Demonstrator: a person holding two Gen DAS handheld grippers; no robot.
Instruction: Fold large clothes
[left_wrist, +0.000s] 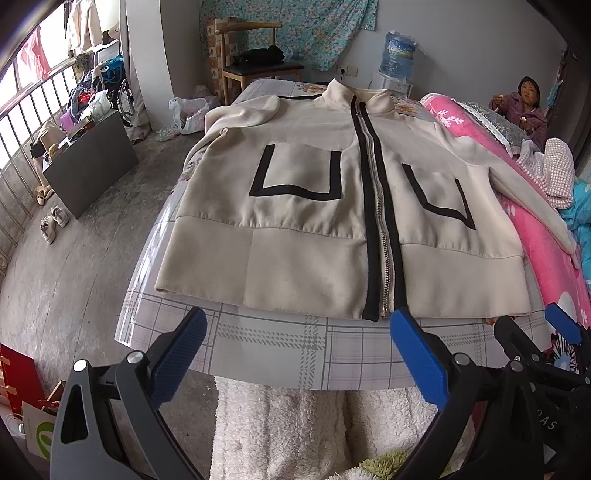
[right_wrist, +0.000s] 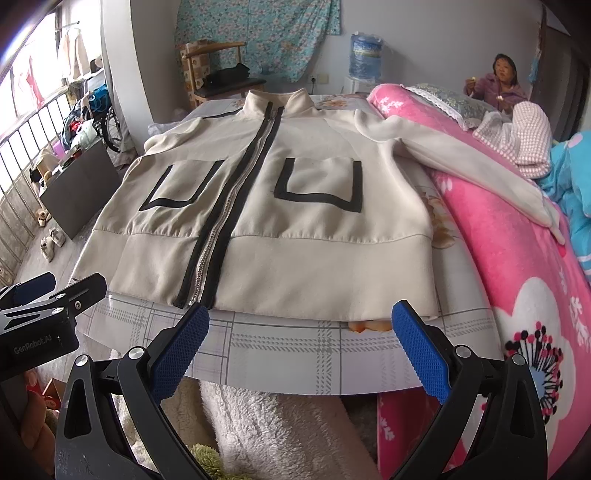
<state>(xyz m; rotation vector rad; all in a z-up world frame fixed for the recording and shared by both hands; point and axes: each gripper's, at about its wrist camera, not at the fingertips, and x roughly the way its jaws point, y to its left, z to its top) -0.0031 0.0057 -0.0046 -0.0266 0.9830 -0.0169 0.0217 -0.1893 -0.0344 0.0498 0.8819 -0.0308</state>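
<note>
A cream zip-up jacket (left_wrist: 314, 206) with black trim and two black-edged pockets lies flat, front up and zipped, on a table with a plaid cloth (left_wrist: 280, 350). It also shows in the right wrist view (right_wrist: 288, 236). Its right sleeve (right_wrist: 472, 166) drapes onto the pink bedding. My left gripper (left_wrist: 297, 332) is open and empty just short of the jacket's hem. My right gripper (right_wrist: 300, 328) is open and empty at the hem's right half. The left gripper (right_wrist: 51, 291) appears at the left edge of the right wrist view.
A bed with a pink blanket (right_wrist: 517, 258) borders the table's right side. A person (right_wrist: 498, 85) sits at the back right. A wooden chair (left_wrist: 255, 62) stands behind the table. A dark cabinet (left_wrist: 88, 166) and shoes (left_wrist: 53, 221) are on the floor at left. A fluffy white garment (left_wrist: 280, 432) hangs below the table edge.
</note>
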